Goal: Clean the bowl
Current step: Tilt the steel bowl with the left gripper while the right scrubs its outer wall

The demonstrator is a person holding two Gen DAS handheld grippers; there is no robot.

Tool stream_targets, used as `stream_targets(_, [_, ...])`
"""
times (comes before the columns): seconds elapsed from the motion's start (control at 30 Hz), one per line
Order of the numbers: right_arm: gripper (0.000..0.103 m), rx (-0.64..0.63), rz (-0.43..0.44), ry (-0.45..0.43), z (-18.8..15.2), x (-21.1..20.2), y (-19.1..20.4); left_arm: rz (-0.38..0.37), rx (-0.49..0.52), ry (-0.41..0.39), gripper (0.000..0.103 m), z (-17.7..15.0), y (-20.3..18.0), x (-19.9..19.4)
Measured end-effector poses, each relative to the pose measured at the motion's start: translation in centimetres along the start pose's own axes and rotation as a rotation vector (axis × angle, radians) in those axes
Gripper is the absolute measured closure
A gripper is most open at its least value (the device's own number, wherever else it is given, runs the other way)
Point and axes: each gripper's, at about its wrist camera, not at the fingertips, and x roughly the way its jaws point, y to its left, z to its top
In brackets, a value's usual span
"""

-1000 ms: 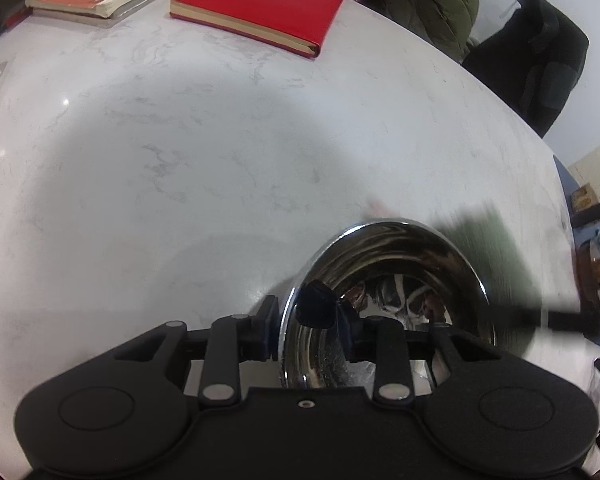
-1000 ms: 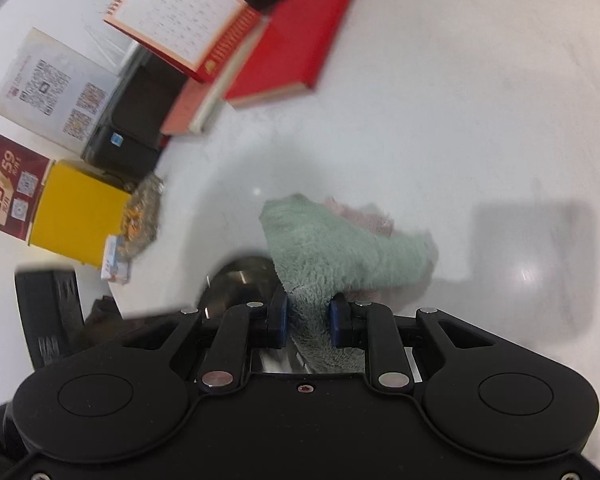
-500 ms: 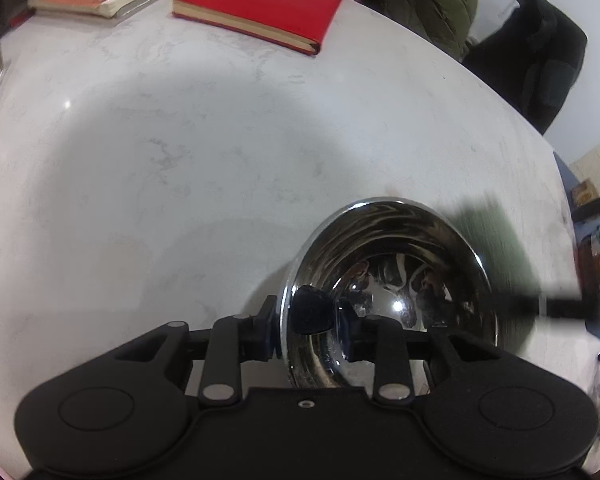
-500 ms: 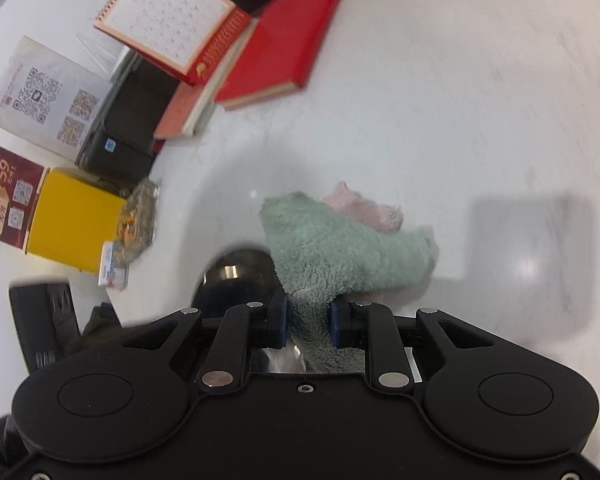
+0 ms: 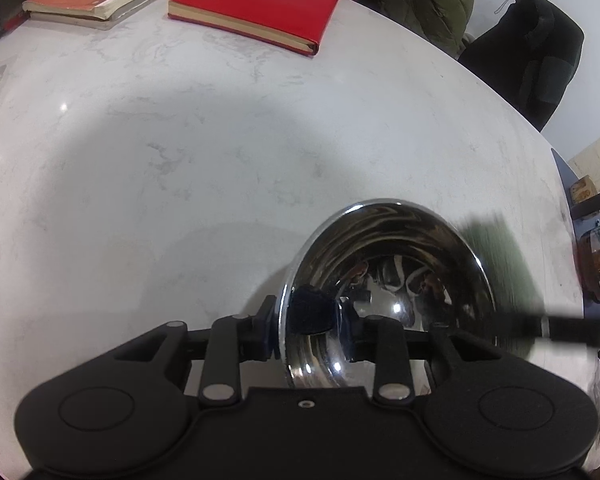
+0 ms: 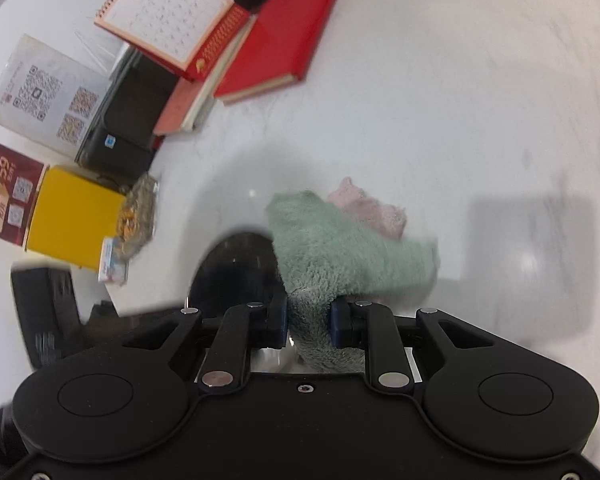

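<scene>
A shiny steel bowl (image 5: 384, 280) sits on a white marble desk (image 5: 180, 160). The left gripper (image 5: 306, 332) has its fingers clamped on the bowl's near rim, one outside and one inside. The right gripper (image 6: 308, 320) pinches a bunched green cloth (image 6: 340, 248) above the bowl's edge. To wipe well, the left hold should stay firm while the cloth presses inside and sweeps round the whole wall.
</scene>
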Motion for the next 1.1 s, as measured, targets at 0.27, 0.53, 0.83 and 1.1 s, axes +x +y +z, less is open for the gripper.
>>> stream_targets(0.27, [0.083,-0.009,0.025,-0.067,3.4,0.9,0.2,0.013,0.012,0.011,0.074,0.3,-0.3,0.2])
stream_targets(0.53, [0.082,0.068,0.043,-0.004,-1.5,0.4,-0.9,0.014,-0.003,-0.004,0.074,0.2,-0.2,0.3])
stream_targets(0.83, [0.082,0.019,0.02,-0.066,1.7,1.1,-0.5,0.034,-0.016,-0.007,0.074,0.2,-0.4,0.2])
stream_targets(1.1, [0.082,0.073,0.043,-0.07,-1.0,0.9,-0.8,0.053,-0.052,-0.004,0.075,-0.6,-0.6,-0.3])
